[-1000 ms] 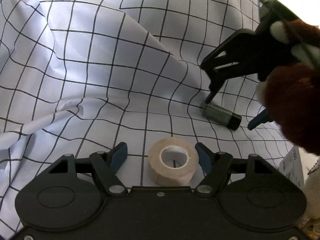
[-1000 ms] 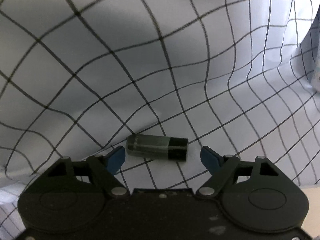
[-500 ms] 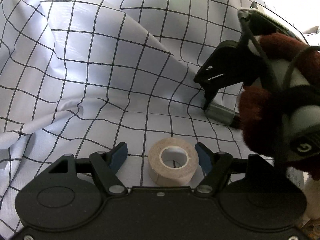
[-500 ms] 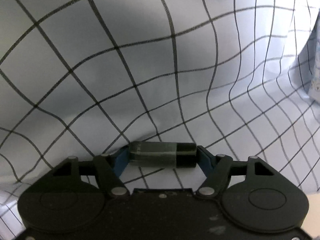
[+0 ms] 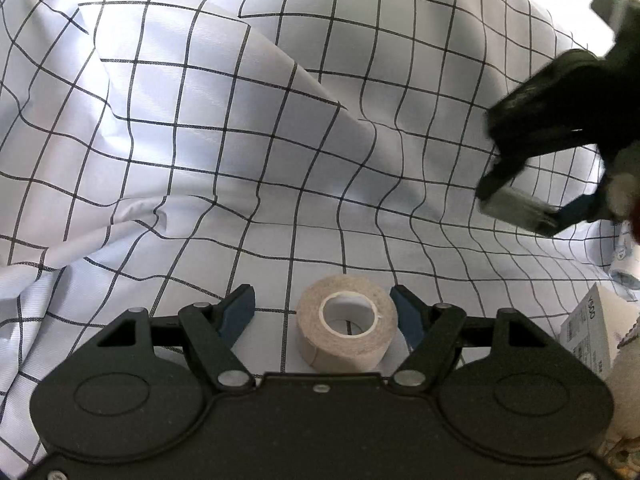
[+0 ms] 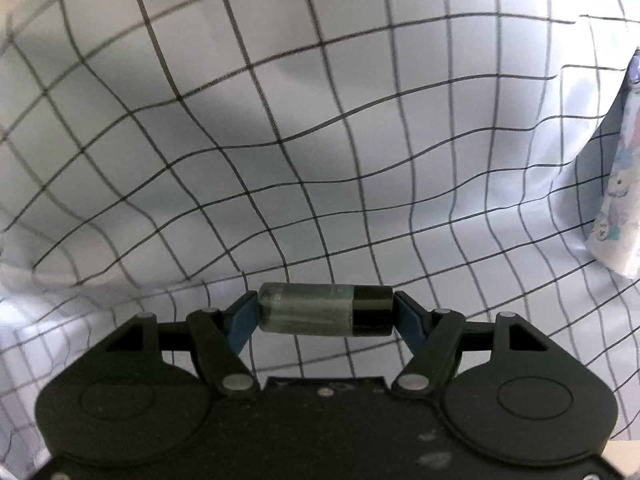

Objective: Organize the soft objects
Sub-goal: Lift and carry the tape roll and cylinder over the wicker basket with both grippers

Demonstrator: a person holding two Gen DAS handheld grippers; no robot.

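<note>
The right gripper [image 6: 325,316], which a second ago stood spread around the small bottle [image 6: 324,315], now pinches it end to end above the checked cloth [image 6: 360,140], so it seems ready to carry away, while the left gripper [image 5: 322,312] is closing its jaws around the tape roll [image 5: 347,334], not yet pinching it.

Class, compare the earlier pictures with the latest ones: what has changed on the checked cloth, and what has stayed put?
The right tool closed on the small bottle end to end and lifted it off the checked cloth. The left tool stayed around the tape roll, its jaws closing slightly; the roll has not moved.
</note>
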